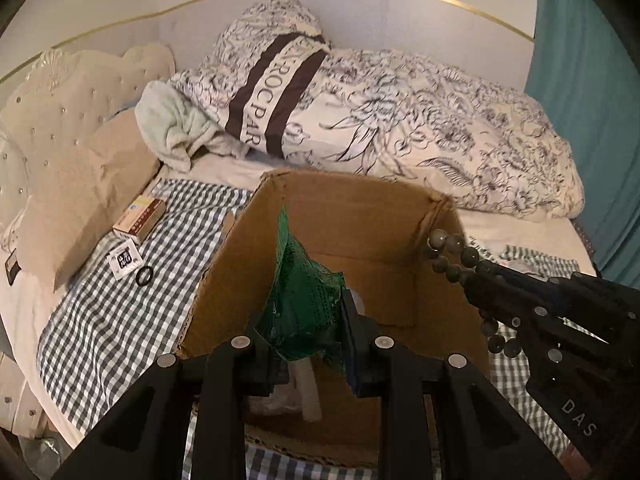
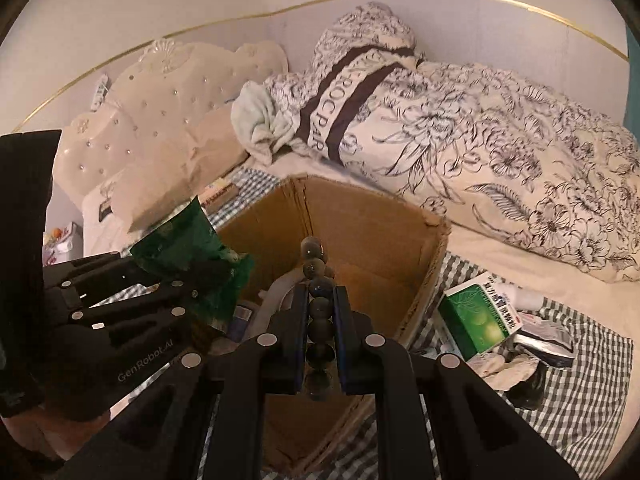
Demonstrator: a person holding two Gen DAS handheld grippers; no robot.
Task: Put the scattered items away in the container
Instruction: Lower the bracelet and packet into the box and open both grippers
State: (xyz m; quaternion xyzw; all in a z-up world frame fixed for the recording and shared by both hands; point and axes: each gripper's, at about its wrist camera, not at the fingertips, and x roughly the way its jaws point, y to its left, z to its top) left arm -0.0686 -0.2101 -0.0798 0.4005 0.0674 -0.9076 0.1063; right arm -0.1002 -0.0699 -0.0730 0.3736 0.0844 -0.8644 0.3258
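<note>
Above the open brown cardboard box at frame centre, our left gripper pinches a crinkly green plastic packet. Our right gripper is closed on a string of dark glassy beads. We judge the packet light and limp, the beads slippery, best held mid-strand.

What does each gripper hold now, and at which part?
The left gripper pinches the green packet at its lower end. The right gripper clamps the bead bracelet along its strand.

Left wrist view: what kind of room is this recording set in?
Most likely a bedroom. A cream button-tufted headboard, a bunched floral-print duvet and a grey-checked sheet surround the open brown cardboard box set on the bed.
</note>
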